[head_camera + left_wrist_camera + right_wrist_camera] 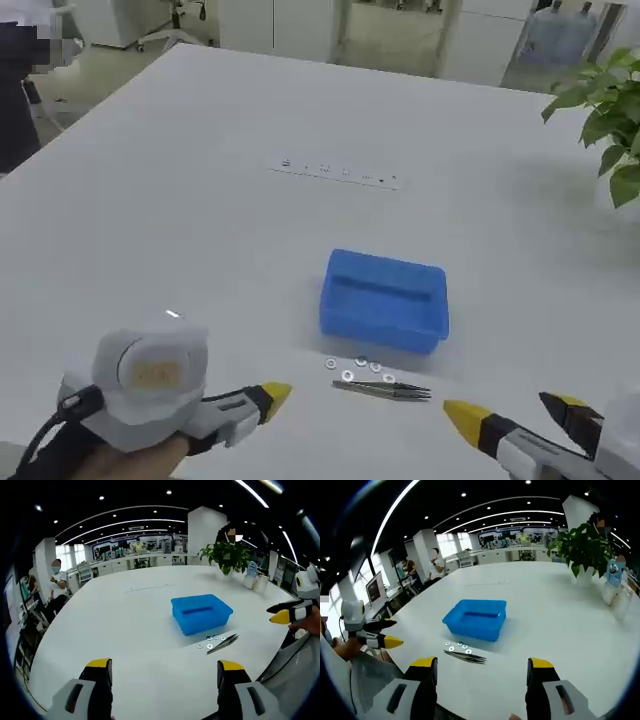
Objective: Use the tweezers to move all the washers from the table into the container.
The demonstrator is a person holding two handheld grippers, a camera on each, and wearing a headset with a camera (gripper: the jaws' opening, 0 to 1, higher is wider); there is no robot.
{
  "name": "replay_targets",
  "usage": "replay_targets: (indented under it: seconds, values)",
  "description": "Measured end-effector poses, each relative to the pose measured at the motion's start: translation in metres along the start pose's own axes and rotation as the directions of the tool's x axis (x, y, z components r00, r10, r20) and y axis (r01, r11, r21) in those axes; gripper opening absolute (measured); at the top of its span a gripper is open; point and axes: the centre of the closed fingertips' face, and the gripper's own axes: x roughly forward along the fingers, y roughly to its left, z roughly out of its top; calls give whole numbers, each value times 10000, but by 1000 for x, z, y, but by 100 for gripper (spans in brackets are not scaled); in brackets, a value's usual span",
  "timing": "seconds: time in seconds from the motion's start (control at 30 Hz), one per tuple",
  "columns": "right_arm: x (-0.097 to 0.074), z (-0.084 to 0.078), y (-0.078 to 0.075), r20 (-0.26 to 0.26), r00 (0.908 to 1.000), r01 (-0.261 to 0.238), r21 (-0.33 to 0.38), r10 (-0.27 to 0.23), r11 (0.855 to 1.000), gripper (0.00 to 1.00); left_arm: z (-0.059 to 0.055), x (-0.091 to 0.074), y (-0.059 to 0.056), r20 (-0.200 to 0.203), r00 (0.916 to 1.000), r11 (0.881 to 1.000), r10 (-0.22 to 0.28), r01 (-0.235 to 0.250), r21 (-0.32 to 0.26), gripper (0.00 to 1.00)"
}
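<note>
Washers [355,368] and tweezers [385,390] lie just in front of the blue container [385,300]. Left gripper [164,664] and right gripper [482,662] sit short of the container, jaws wide apart, empty.

Obscured and cropped items
Head view: right claw [497,404] body cut off at 5 o'clock edge; left claw [278,392] second jaw hidden behind its housing; washers [355,368] too small to count; plant [603,105] cropped at 3 o'clock.
</note>
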Motion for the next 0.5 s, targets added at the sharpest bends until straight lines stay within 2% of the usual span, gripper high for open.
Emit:
replay_targets:
  seconds: [0.1, 0.33, 0.5]
  values:
    - [0, 0, 0, -9, 10000, 2, 87, -2, 10000, 73, 0, 0, 0, -4, 10000, 10000, -2, 2, 36, 88]
    - [3, -3, 5, -255, 9997, -33, -487, 21, 9988, 74, -2, 1, 1, -115, 9999, 10000, 45, -45, 5, 88]
    - [3, -4, 4, -264, 9996, -72, -315, 63, 9995, 73, -4, 2, 1, -225, 9997, 10000, 32, -31, 68, 88]
